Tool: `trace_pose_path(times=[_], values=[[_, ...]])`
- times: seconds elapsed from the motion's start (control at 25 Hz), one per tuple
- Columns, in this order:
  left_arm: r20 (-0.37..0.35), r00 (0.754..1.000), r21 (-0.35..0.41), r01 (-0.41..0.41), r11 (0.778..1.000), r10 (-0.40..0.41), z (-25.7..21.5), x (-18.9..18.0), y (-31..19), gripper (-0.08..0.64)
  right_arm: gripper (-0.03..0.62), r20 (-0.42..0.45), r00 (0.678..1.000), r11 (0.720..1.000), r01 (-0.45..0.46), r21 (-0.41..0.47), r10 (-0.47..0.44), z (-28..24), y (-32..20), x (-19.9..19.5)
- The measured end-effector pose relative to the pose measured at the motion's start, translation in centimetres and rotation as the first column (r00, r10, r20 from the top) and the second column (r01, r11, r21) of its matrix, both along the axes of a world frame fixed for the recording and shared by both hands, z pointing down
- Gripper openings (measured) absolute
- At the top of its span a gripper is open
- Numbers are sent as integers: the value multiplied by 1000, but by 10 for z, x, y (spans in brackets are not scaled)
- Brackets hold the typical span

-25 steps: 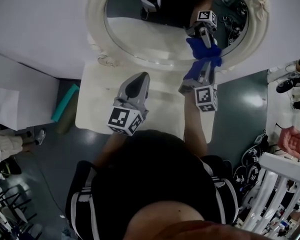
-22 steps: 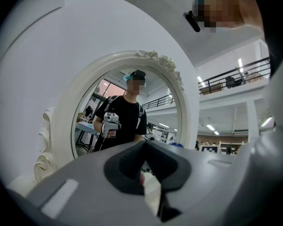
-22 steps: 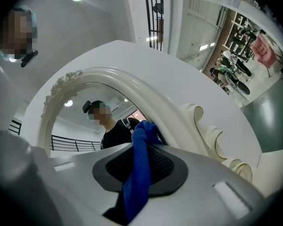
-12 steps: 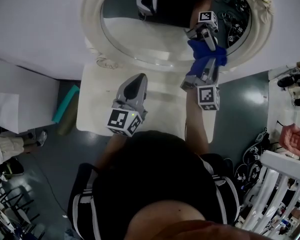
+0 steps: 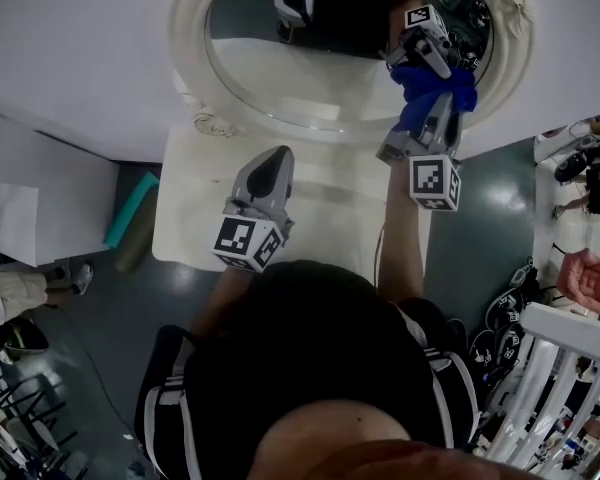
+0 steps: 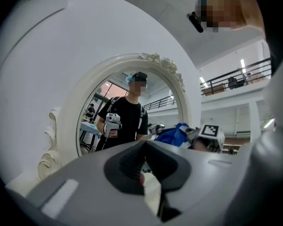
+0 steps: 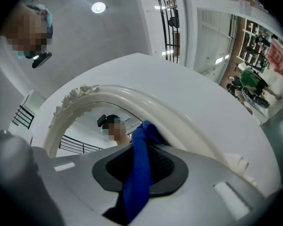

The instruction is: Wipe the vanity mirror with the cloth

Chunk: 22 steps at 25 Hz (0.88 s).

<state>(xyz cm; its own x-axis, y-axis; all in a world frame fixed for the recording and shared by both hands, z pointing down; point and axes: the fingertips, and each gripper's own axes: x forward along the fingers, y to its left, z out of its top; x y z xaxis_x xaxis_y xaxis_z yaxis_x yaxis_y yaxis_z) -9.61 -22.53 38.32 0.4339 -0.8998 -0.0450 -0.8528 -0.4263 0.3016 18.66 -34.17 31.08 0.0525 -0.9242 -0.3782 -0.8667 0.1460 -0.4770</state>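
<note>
Cloth (image 5: 448, 90) creeping along the lower-right edge of the glass

Going left to right: the left gripper (image 5: 269, 171) hasn't budged in the last second. Its jaws are pressed together on nothing, and it's parked over the white table (image 5: 190, 218), pointing at 12 o'clock toward the vanity mirror (image 5: 280, 73). All the action is on the right. The right gripper (image 5: 430, 118) has its fingers clamped on the blue cloth, and since a second ago it has slid toward roughly 2 o'clock. The wad now sits against the glass at about 4 o'clock, close to the white frame, touching its own reflection. So I'd say the wipe is mid-stroke and following the rim. The centre and left of the glass look like they still need a pass, though I can't really judge smudges from here.
</note>
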Motion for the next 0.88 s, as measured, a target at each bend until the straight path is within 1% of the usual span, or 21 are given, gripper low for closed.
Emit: trace_pose_path(times=[0.12, 0.28, 0.4, 0.52, 0.68, 0.88], values=[[5, 1000, 5, 7, 1000, -7, -5, -2, 4, 12, 69, -31, 999, 1000, -11, 20, 12, -20, 1, -3], [-9, 1000, -2, 11, 1000, -11, -5, -5, 9, 12, 69, -64, 998, 997, -17, 69, 22, -48, 1, -12], [-15, 1000, 1, 15, 1000, -15, -5, -9, 11, 12, 69, -129, 991, 994, -21, 111, 36, -71, 0, -23], [-14, 1000, 5, 22, 1000, -22, -7, -13, 16, 12, 69, -211, 976, 991, -17, 136, 46, -94, 2, -35], [-20, 999, 5, 31, 999, -31, -7, -18, 21, 12, 69, -288, 957, 989, -1, 150, 45, -117, 2, -49], [-26, 999, 2, 33, 999, -33, -5, -21, 23, 12, 69, -332, 942, 989, 6, 147, 43, -132, 1, -57]])
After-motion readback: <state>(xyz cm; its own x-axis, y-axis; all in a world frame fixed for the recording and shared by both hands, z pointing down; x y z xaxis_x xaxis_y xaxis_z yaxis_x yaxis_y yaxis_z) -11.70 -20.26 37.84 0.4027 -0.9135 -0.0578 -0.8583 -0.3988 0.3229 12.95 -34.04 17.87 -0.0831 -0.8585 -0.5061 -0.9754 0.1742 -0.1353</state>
